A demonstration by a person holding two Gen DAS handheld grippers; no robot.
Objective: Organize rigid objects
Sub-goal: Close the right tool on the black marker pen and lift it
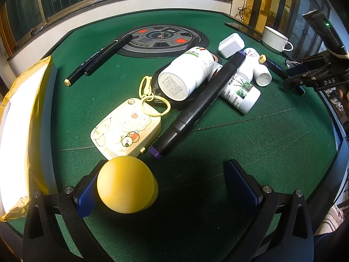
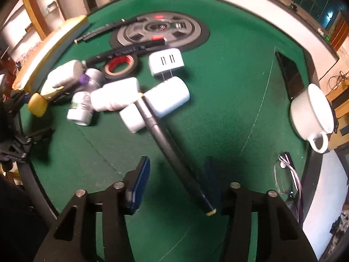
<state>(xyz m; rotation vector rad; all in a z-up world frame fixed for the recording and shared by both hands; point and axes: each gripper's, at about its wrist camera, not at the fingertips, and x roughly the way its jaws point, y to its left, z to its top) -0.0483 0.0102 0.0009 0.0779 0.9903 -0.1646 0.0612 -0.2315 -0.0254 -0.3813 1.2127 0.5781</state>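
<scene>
From where I sit, little looks sorted. My left gripper stands spread, the yellow ball touching only its left pad. My right gripper is half-spread around a dark marker pen; the pen lies against the right pad, the left pad stands clear, so no pinch yet. Taking the black tape roll as my landmark: white bottles and the purple-capped marker are heaped on and beside it, the white charger just beside, two pens beyond, and the mug well apart.
</scene>
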